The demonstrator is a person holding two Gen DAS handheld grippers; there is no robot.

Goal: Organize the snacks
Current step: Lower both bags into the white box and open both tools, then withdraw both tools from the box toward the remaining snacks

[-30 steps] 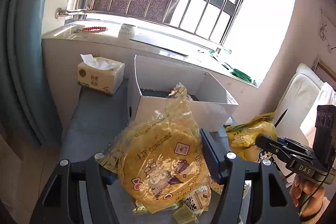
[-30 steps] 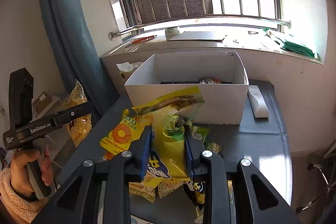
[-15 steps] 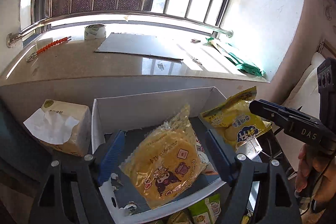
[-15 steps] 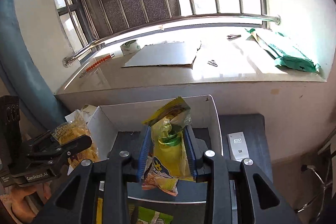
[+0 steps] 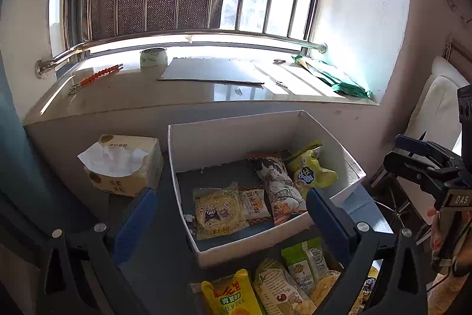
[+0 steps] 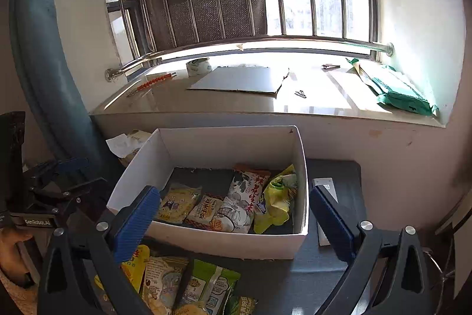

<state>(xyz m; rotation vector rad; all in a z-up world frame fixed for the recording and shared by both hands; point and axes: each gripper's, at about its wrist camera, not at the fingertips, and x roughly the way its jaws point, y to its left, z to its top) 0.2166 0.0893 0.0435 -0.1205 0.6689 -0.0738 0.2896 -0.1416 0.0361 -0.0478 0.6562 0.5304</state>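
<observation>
**Both packets dropped in the box, claws empty**

Since a second ago, both packets have left our claws: the round yellow cartoon packet point(image 5: 219, 211) that sat between the left fingers and the yellow-green packet point(image 6: 277, 198) pinched by the right ones now lie inside the white box point(image 5: 233, 138). Our left gripper point(image 5: 233, 214) has been spreading its jaws and they now stand wide with nothing between them; our right gripper point(image 6: 233, 214) has just been opening too, and its jaws also gape empty.

Nearest us, below and between the left fingers, loose snacks wait on the dark table point(image 5: 153, 264): a yellow bag with red lettering point(image 5: 230, 297), a pale printed bag point(image 5: 277, 288) beside it and a green-and-white bag point(image 5: 306, 264) to their right.

Just beyond our fingertips sits the box. Within it the cartoon packet lies on the left, a small orange-trimmed packet point(image 5: 255, 204) touching it, then a long cow-patterned bag point(image 5: 280, 188), with the yellow-green packet against the right wall.

Left of the box stands a tissue pack point(image 5: 124, 164). To the right of it, seen from the right claw, lies a white remote point(image 6: 324, 197). Farther off runs the sunlit windowsill point(image 5: 177, 96).
</observation>
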